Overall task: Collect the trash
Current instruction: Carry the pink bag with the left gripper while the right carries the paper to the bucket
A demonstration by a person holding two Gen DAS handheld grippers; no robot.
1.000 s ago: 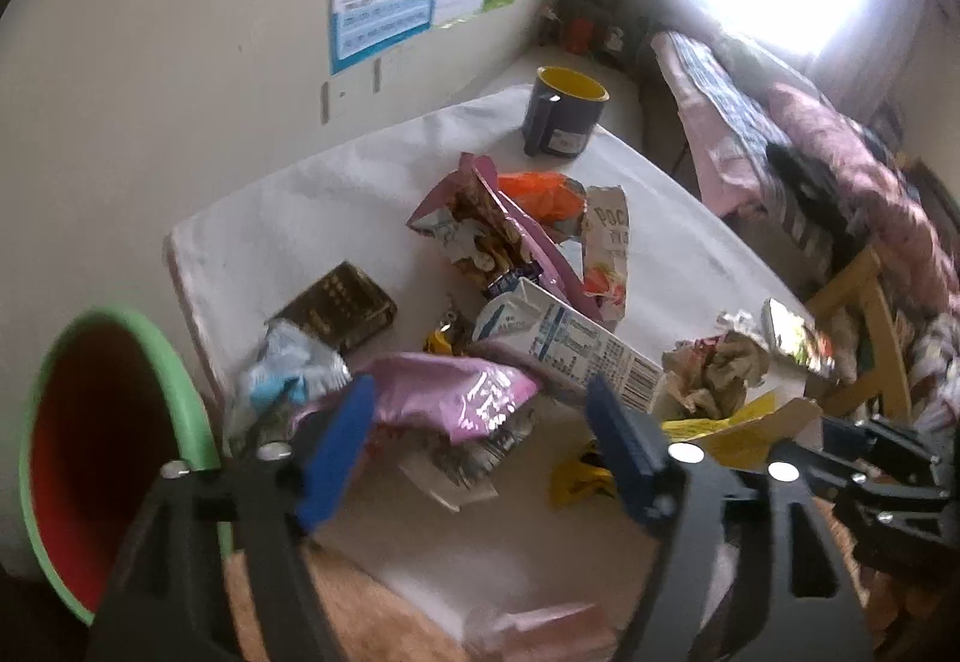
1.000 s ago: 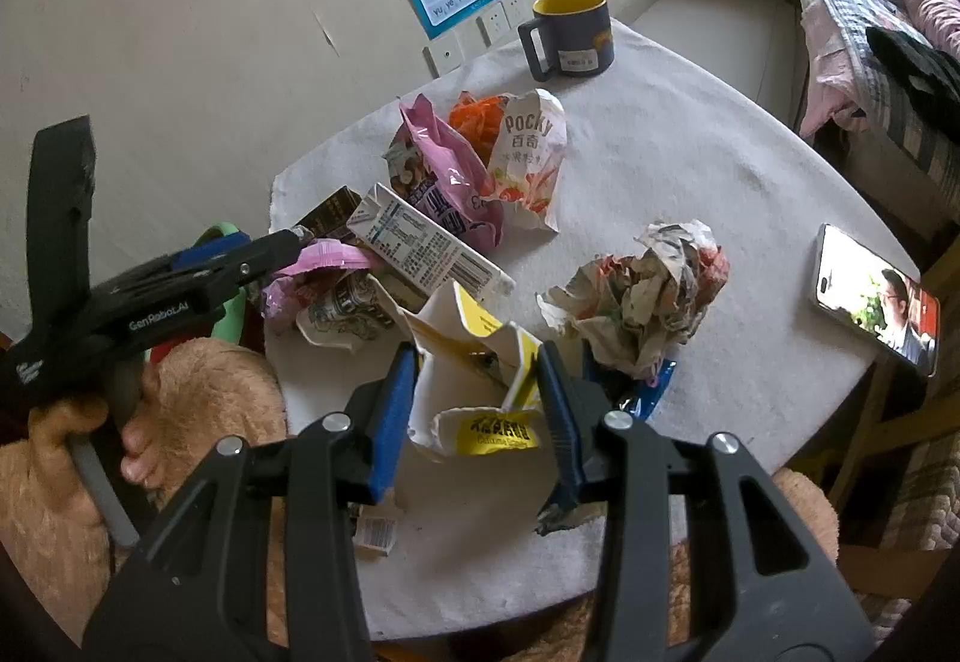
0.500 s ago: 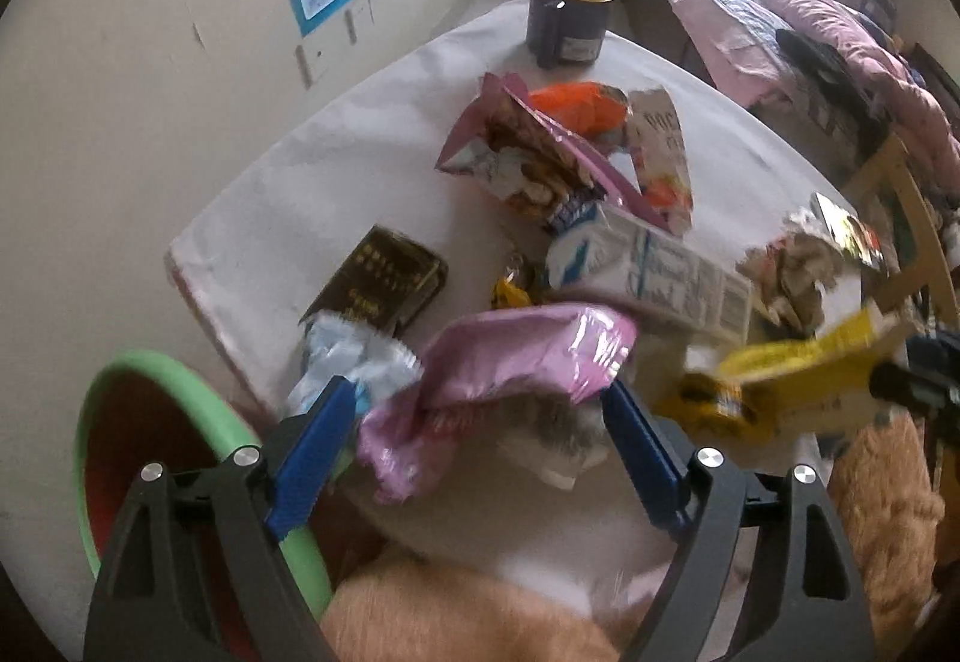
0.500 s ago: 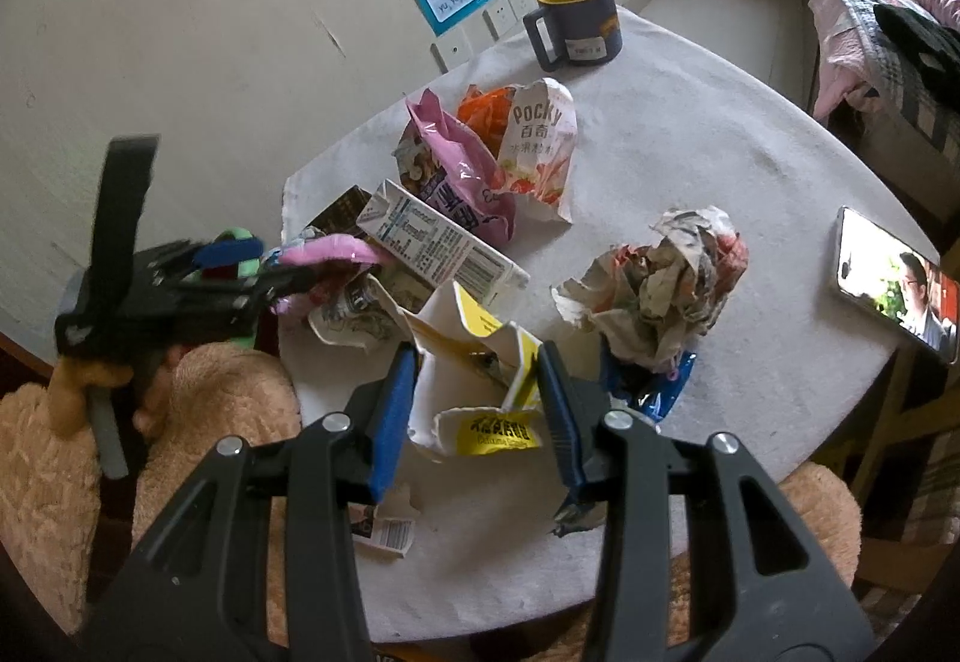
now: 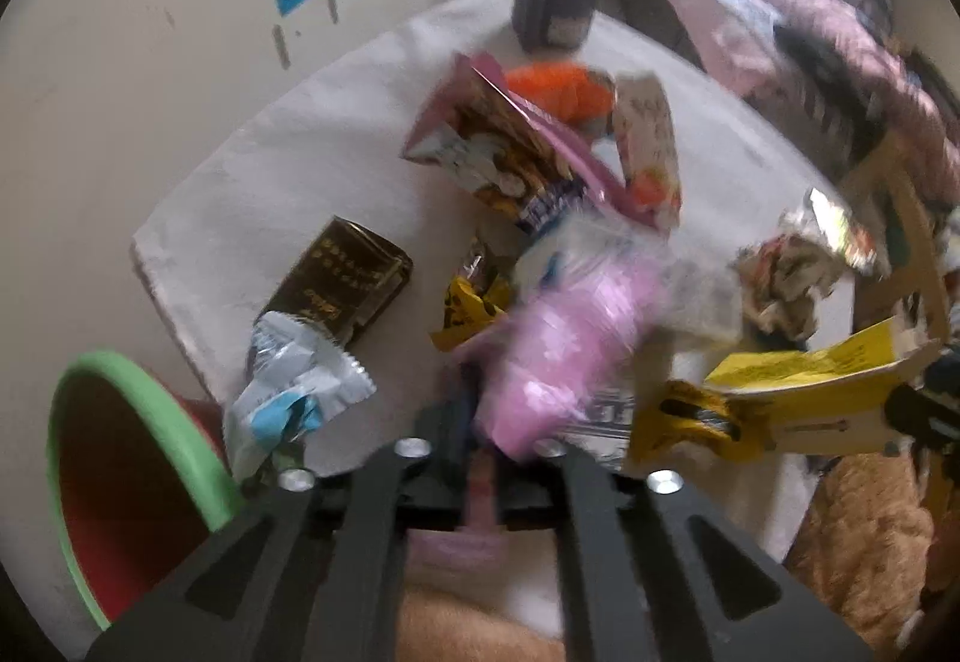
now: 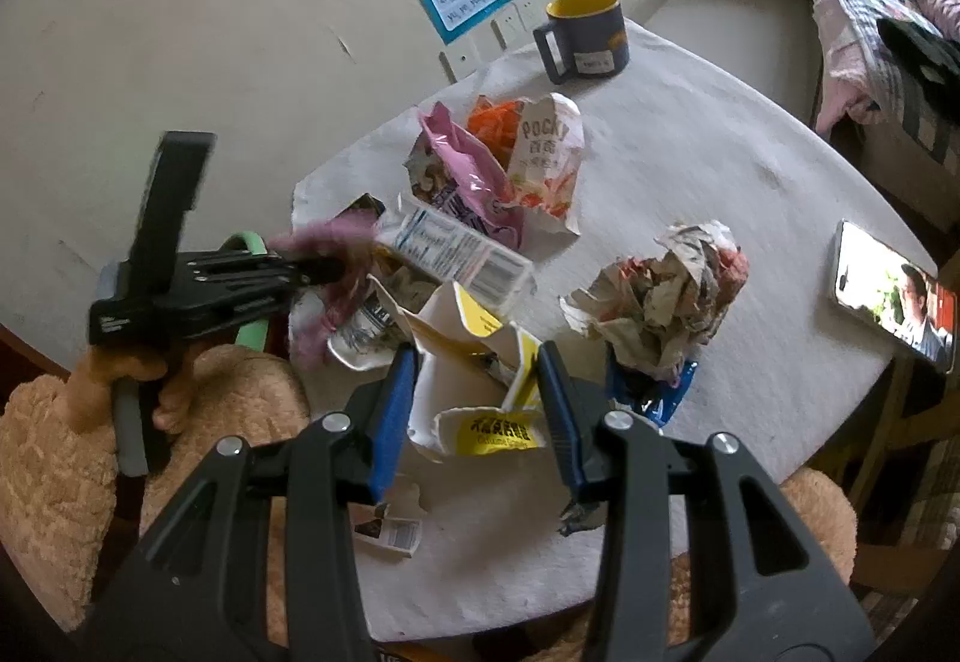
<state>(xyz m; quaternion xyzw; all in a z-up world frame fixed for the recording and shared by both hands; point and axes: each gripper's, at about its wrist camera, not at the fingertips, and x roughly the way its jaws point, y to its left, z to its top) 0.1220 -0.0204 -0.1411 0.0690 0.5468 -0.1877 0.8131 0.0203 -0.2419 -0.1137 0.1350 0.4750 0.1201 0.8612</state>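
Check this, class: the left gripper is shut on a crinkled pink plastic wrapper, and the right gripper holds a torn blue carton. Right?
Not quite. The torn carton in the right gripper is white and yellow, as the right wrist view shows. The left gripper is indeed shut on the crinkled pink plastic wrapper.

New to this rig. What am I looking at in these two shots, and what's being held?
No robot here: a person holds a two-finger gripper in each hand, each carrying a fisheye camera looking along its fingers. One picture is from the left one, the other from the right.

The left gripper is shut on a pink wrapper, blurred by motion. The right gripper holds a torn white and yellow carton between its blue fingers.

On the white-clothed table lie a milk carton, a Pocky bag, crumpled paper, a dark box, a blue mug and a phone. A green-rimmed bin stands beside the table.
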